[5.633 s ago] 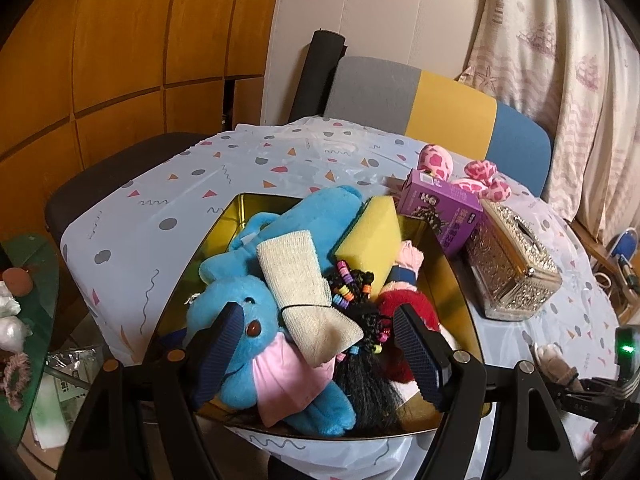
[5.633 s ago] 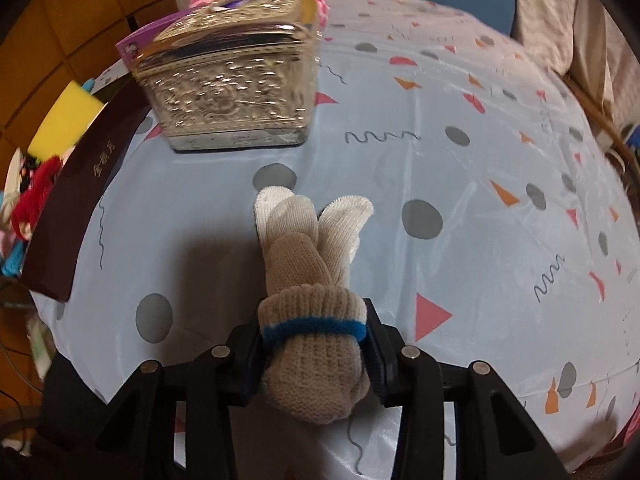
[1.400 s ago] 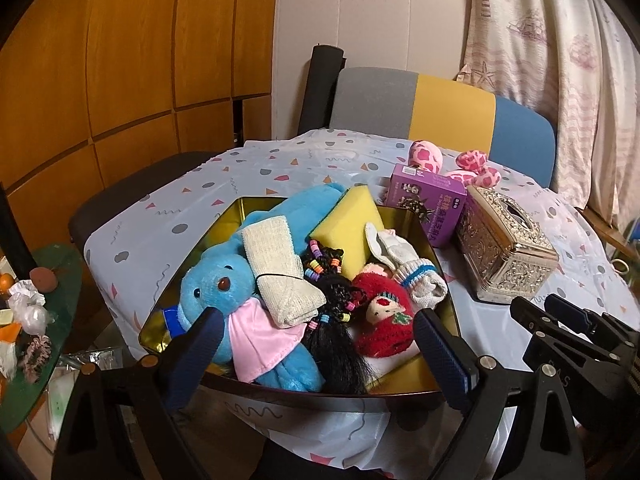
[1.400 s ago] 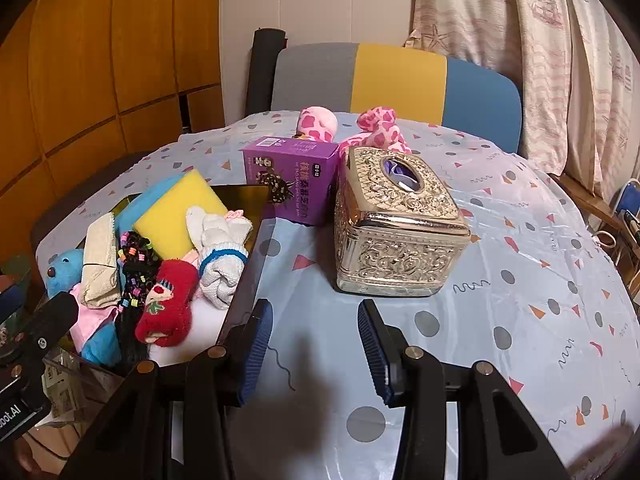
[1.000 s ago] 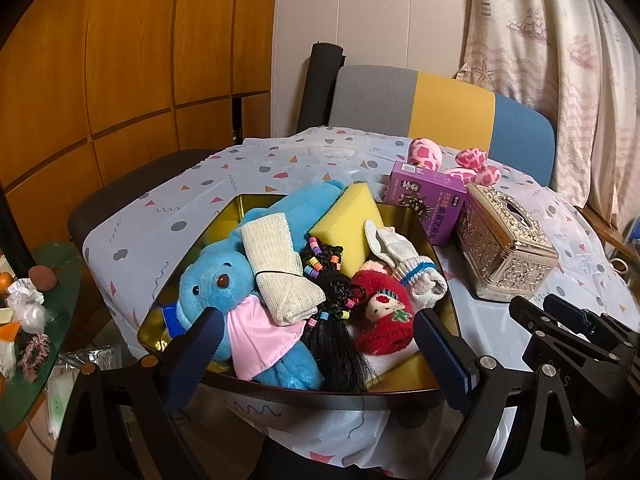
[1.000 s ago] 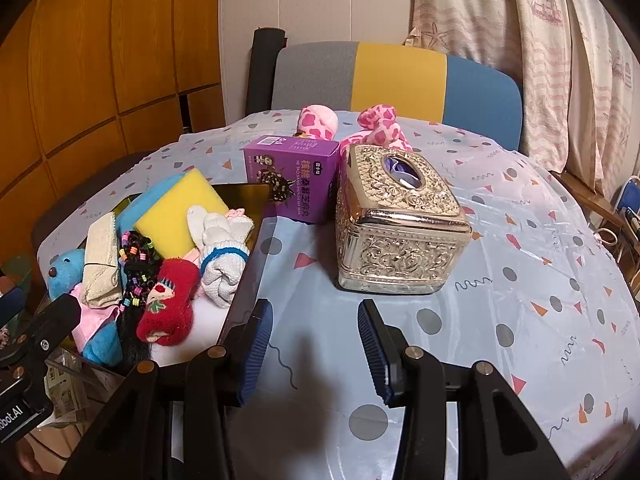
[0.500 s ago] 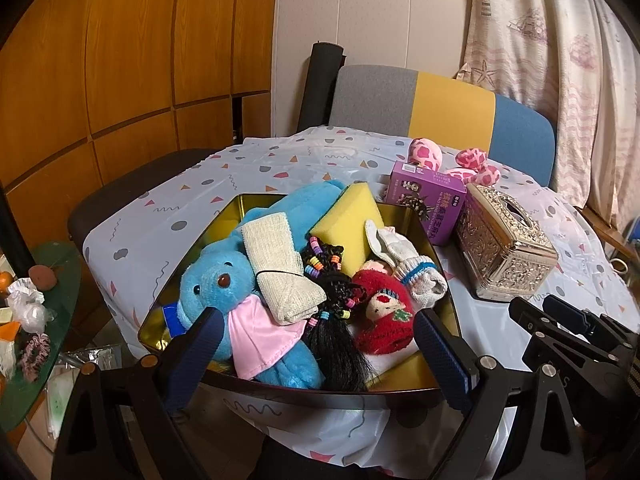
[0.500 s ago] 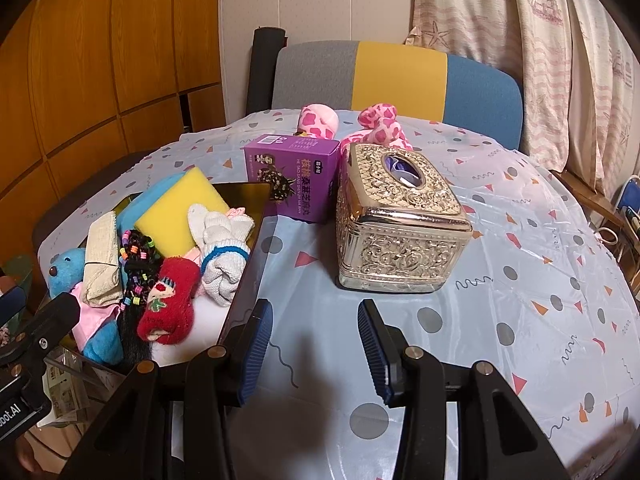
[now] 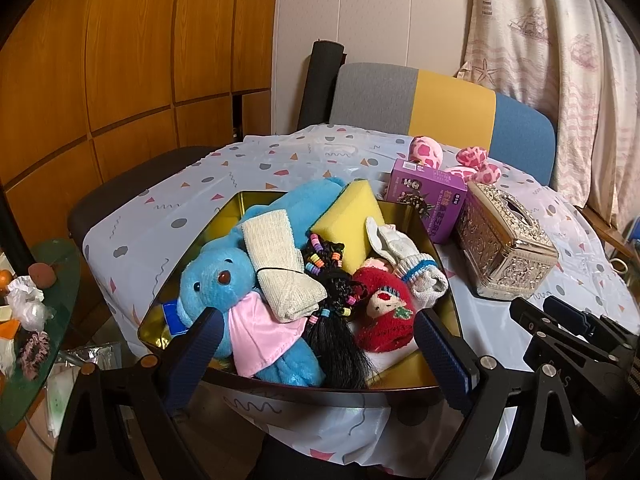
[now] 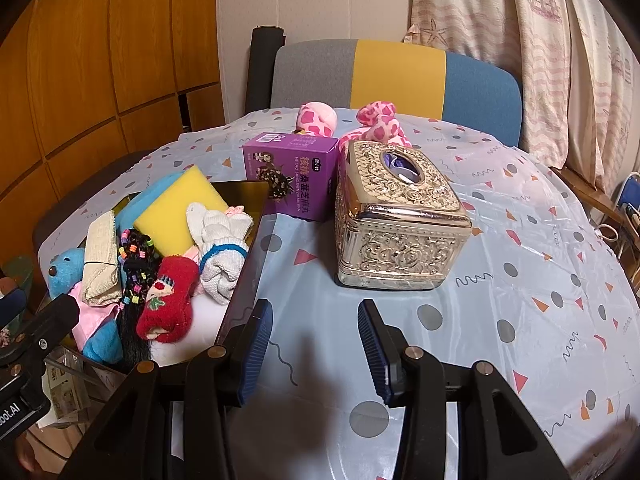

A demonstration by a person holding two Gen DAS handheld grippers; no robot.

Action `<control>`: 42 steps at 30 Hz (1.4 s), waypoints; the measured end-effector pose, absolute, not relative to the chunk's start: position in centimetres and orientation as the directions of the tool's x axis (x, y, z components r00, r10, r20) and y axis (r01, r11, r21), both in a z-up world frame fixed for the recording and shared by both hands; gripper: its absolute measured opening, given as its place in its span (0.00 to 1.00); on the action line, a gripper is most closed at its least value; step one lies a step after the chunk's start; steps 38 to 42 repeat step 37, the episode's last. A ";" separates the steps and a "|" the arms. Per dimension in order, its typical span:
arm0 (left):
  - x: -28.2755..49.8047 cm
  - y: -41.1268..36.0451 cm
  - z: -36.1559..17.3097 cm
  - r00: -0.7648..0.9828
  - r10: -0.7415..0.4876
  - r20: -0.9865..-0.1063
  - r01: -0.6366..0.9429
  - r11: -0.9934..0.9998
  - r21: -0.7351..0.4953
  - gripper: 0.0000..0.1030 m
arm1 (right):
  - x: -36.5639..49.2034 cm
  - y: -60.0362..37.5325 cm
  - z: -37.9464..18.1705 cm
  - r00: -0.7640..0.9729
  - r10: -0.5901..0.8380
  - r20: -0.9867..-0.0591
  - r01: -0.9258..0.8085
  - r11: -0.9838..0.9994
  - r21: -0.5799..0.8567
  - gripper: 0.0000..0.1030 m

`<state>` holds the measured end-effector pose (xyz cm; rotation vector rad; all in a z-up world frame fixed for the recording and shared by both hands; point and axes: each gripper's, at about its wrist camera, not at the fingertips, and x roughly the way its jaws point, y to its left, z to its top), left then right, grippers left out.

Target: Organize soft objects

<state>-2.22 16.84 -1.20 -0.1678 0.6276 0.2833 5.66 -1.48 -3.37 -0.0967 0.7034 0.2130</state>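
Tablecloth (image 10: 520,264) bare between right claw (image 10: 314,346) pads.

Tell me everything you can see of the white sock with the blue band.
The white sock with the blue band is knitted, cream-white, rolled or bundled, with one blue stripe at the cuff. It lies in the gold tray near its right wall, toes toward the yellow sponge, cuff end beside the red doll. Neither tongs touch it.

The knit sock (image 10: 222,248), earlier clamped in the right gripper (image 10: 316,346) over the table (image 10: 500,280), now lies in the gold tin (image 9: 404,216) beside the red doll (image 9: 384,312); that gripper now stands empty.
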 end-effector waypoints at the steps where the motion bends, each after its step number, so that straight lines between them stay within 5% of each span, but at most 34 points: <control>1: -2.2 16.8 -1.2 0.773 0.210 -0.599 -0.311 0.948 -0.068 0.93 | 5.7 -1.5 -3.4 0.742 0.162 -0.651 -0.227 0.974 -0.016 0.44; 42: -1.9 16.6 -1.2 0.755 0.228 -0.614 -0.307 0.951 -0.024 1.00 | 6.5 -3.1 -4.5 0.718 0.142 -0.681 -0.184 0.983 0.011 0.43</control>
